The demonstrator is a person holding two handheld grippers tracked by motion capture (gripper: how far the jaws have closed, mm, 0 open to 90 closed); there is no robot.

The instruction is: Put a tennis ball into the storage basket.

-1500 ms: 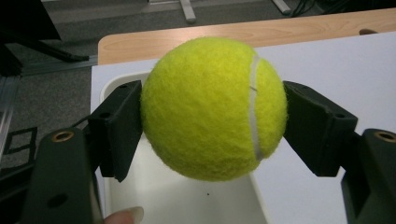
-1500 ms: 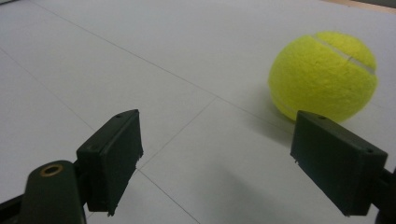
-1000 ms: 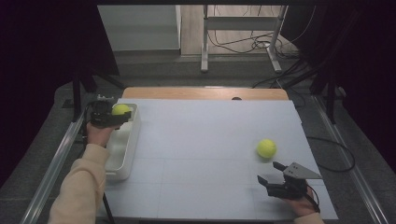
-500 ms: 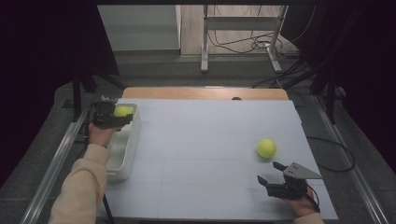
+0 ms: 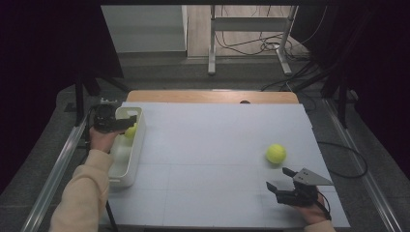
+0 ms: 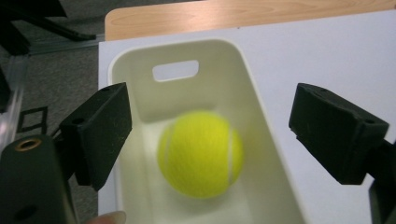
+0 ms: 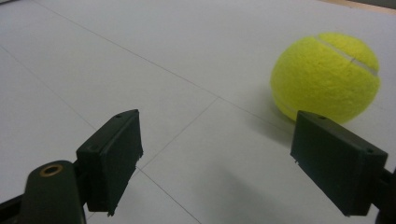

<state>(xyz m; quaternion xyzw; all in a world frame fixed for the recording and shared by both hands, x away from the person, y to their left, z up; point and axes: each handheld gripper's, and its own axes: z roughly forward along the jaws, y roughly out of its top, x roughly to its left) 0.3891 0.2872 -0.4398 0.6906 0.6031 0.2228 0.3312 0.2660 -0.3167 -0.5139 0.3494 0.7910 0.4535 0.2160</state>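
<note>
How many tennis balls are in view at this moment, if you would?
2: one ball in the white bin at the table's left, one ball on the table's right. The bin could hide more.

On the white-topped bench (image 5: 208, 145), a cream plastic bin (image 5: 126, 159) sits at the left edge with a yellow felt tennis ball (image 6: 201, 153) inside, beneath the left tool (image 5: 126, 123), while a second yellow tennis ball (image 5: 276, 153) lies on the bench's right side, just ahead of the right tool (image 5: 280, 180).

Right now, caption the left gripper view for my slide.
Left gripper, jaws just opened, above a blurred tennis ball in the white bin.
</note>
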